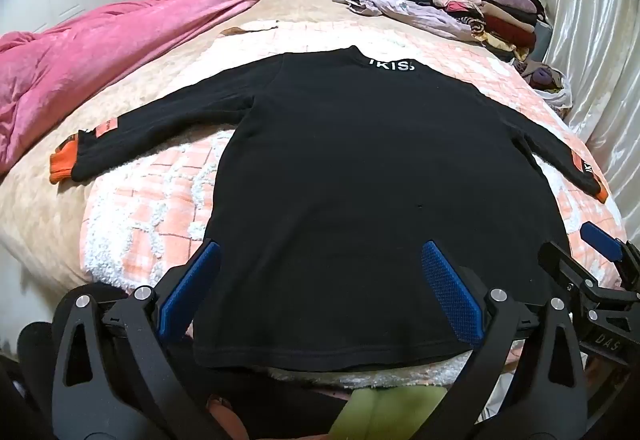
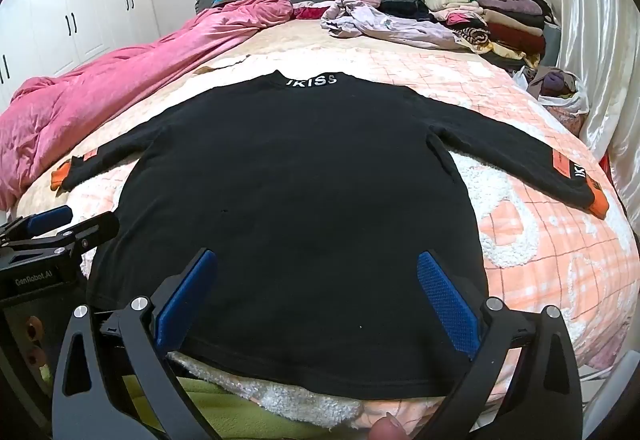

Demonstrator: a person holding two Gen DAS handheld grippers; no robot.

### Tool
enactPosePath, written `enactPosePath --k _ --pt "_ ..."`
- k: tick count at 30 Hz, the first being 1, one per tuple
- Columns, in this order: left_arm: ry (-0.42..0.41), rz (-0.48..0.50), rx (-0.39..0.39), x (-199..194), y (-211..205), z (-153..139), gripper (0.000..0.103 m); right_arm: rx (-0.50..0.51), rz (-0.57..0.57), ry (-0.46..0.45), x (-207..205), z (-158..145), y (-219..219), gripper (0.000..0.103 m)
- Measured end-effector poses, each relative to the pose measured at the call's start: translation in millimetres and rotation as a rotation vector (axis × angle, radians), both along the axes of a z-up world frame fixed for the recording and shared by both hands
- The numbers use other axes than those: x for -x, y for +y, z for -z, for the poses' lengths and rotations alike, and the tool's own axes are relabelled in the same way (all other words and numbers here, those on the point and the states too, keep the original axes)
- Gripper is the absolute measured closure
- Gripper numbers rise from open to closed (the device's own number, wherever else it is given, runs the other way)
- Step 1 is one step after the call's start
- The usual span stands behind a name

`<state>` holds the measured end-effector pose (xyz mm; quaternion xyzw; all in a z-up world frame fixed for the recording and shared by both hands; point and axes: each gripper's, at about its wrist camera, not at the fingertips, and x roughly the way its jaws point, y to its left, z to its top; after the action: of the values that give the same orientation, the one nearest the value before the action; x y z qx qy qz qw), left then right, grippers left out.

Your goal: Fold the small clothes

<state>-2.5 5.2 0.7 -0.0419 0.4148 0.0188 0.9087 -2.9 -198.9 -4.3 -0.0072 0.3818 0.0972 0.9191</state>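
A black long-sleeved top (image 1: 352, 168) with white collar lettering and orange cuffs lies flat on the bed, both sleeves spread out; it fills the middle of the right wrist view (image 2: 296, 208) too. My left gripper (image 1: 320, 252) is open and empty, hovering above the hem near its left part. My right gripper (image 2: 316, 260) is open and empty above the hem near its right part. Each gripper shows at the edge of the other's view: the right one (image 1: 600, 240) and the left one (image 2: 68, 220).
The top rests on a pink-and-white checked blanket (image 1: 152, 200) on the bed. A pink duvet (image 1: 100, 52) lies along the left. Stacks of folded clothes (image 1: 492, 8) and a loose lilac garment (image 1: 384, 0) sit at the far right by the grey headboard. A curtain (image 1: 592, 40) hangs at the right.
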Motion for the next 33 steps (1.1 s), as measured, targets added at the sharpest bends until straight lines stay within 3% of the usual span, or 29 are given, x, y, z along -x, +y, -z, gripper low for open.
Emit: enactPosePath --k 33 --pt "-0.014 0.001 -0.006 0.1 -1.7 -3.5 0.009 0.005 -0.004 0.001 1.5 5.2 1.3 0.004"
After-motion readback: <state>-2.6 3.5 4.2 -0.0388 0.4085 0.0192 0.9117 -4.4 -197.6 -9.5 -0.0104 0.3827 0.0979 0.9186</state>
